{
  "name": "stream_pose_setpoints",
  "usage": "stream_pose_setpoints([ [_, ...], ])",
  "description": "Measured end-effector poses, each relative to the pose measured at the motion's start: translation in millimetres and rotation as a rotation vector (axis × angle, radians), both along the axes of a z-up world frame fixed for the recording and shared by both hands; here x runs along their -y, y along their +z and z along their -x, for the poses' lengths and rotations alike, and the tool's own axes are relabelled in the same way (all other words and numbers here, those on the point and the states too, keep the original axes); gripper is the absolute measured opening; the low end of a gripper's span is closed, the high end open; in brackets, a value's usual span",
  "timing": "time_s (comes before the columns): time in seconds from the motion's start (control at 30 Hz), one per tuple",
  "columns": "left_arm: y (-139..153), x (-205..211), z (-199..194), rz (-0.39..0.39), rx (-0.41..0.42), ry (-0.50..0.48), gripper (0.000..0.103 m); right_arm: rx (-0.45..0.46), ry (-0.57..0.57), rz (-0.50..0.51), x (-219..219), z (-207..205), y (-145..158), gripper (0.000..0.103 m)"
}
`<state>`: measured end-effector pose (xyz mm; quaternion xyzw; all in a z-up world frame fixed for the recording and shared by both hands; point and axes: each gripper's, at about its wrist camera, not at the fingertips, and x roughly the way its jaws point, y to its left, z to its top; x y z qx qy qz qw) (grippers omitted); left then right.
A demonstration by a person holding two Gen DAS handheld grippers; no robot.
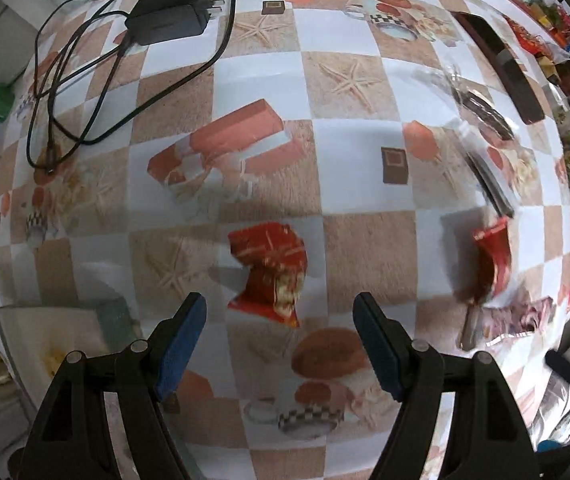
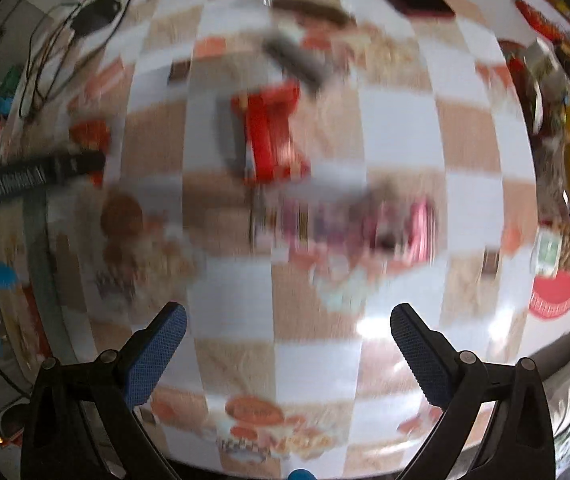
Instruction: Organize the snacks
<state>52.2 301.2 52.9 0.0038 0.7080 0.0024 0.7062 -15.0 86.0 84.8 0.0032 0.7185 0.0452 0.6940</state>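
L gripper (image 1: 279, 320) hovers over the table (image 1: 365, 152), tilted down, jaws wide, empty; red snack (image 1: 271, 270) lies just ahead between the tips. R gripper (image 2: 287, 330) also wide, empty; red pack (image 2: 273, 136) well ahead, view blurred.

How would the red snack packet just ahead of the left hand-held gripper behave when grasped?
The red snack packet looks crumpled and twisted, so probably floppy and light. Its glossy film may slip between the pads, and it lies flat, so rolling seems unlikely.

Red snack packet (image 1: 271, 272) crumpled, flat on checkered cloth; second red packet (image 1: 491, 256) well apart, right.
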Motion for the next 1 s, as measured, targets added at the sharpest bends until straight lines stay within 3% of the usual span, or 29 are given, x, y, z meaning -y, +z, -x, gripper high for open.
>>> stream_pose_setpoints([
  [0.27, -24, 5, -15, -0.01, -0.026, 0.017, 0.079, 0.056, 0.008, -0.022, -3, -66, 0, 0.103],
  [0.43, -38, 3, -20, -0.004, -0.035, 0.03, 0.079, 0.034, -0.005, -0.012, -6, -96, -16, 0.102],
  [0.57, -41, 3, -25, -0.001, -0.018, 0.035, 0.079, -0.007, 0.016, -0.005, -8, -107, -36, 0.068],
  [0.67, -39, 4, -21, 0.001, -0.006, 0.029, 0.079, -0.019, 0.004, 0.006, -6, -114, -45, 0.054],
  [0.73, -38, 4, -20, 0.002, 0.005, 0.022, 0.072, -0.004, 0.0, 0.01, -3, -107, -42, 0.043],
  [0.77, -35, 5, -20, 0.001, 0.014, 0.018, 0.067, 0.003, -0.001, 0.008, -4, -107, -41, 0.031],
  [0.83, -24, 6, -9, -0.004, 0.039, 0.004, 0.041, 0.013, -0.012, -0.024, 1, -110, -38, 0.029],
  [1.0, -20, 7, 5, -0.006, 0.044, -0.019, 0.037, 0.04, -0.037, -0.057, 18, -106, -24, 0.028],
])
